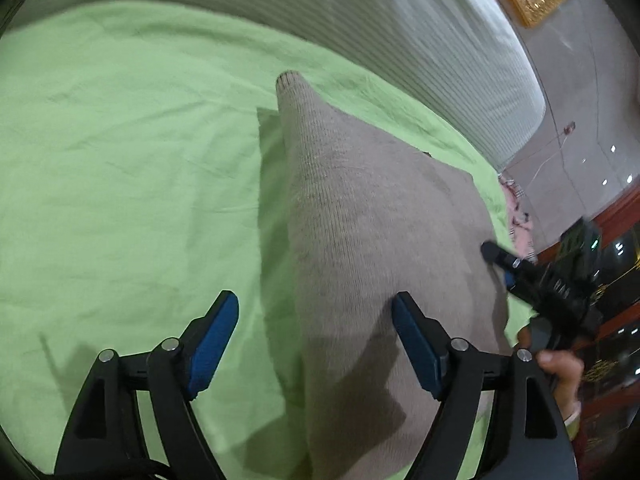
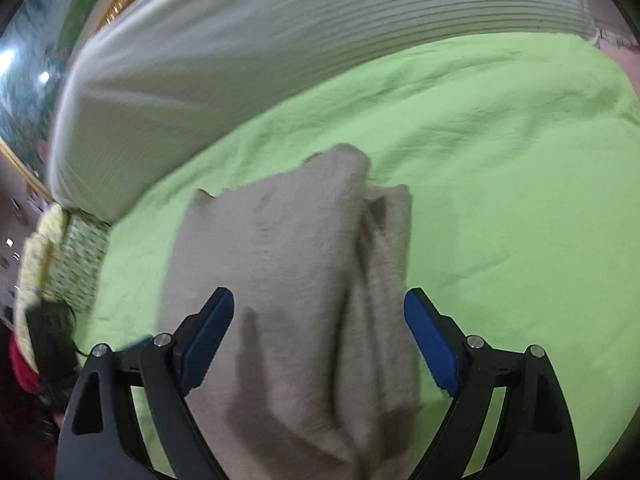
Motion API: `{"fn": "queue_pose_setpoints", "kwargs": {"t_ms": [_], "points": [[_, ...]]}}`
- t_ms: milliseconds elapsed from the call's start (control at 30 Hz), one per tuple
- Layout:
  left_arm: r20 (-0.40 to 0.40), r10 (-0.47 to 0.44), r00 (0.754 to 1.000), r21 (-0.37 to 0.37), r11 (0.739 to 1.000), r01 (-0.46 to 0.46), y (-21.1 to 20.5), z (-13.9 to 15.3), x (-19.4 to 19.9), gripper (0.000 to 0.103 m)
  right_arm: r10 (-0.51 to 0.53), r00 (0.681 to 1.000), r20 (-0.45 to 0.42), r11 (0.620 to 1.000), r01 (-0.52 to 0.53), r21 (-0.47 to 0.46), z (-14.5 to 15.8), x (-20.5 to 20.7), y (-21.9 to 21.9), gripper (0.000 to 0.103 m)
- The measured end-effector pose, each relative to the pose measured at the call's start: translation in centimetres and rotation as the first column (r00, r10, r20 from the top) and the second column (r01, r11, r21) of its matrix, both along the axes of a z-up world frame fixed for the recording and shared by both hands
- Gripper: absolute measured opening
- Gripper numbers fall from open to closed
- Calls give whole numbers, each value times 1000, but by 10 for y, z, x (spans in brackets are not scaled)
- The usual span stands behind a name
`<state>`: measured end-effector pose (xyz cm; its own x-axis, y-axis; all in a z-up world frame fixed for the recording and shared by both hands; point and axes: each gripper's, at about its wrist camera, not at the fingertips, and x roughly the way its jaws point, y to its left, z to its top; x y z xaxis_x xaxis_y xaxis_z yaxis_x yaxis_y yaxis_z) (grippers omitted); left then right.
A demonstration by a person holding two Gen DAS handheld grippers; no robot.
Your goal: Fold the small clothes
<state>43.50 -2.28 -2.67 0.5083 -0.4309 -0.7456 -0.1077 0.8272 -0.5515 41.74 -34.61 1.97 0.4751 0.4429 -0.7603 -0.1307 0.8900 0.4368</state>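
While both hand-held grippers, left (image 1: 314,344) and right (image 2: 318,342), gape wide and empty, the beige garment (image 2: 280,264) lies folded on the green bed (image 2: 500,200); little apparently remains.

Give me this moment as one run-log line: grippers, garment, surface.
left gripper: open, empty | right gripper: open, empty | beige knit garment: folded, lying free | surface: green sheet
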Motion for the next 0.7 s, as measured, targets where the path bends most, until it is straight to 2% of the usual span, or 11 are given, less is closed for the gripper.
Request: {"fn": "queue_pose_setpoints", "kwargs": {"t_ms": [67, 167, 300, 400, 500, 600, 667, 700], "points": [[0, 0, 1000, -30, 1000, 0, -1, -4, 8, 82, -16, 999, -30, 998, 18, 63, -13, -1, -13, 85], [8, -6, 1000, -22, 1000, 6, -7, -5, 18, 84, -25, 999, -25, 992, 28, 122, -19, -6, -22, 79], [7, -8, 1000, -27, 1000, 8, -16, -5, 25, 84, -17, 1000, -1, 988, 17, 156, -21, -10, -24, 73], [2, -13, 1000, -58, 998, 13, -22, -8, 30, 84, -15, 1000, -2, 986, 15, 168, -24, -8, -23, 73], [-3, 1, 1000, -70, 998, -2, -29, -15, 37, 81, -11, 1000, 4, 983, 10, 182, -28, -6, -21, 68], [10, 17, 1000, -99, 995, -16, -30, -20, 39, 70, 5, 1000, 4, 976, -6, 218, -32, -5, -19, 55], [43, 14, 999, -96, 995, -10, -31, -17, 36, 57, 8, 1000, 7, 971, -9, 237, -33, -6, -19, 48], [62, 12, 998, -91, 996, -6, -33, -11, 32, 53, 8, 1000, 15, 971, -11, 238, -31, -7, -18, 42]]}}
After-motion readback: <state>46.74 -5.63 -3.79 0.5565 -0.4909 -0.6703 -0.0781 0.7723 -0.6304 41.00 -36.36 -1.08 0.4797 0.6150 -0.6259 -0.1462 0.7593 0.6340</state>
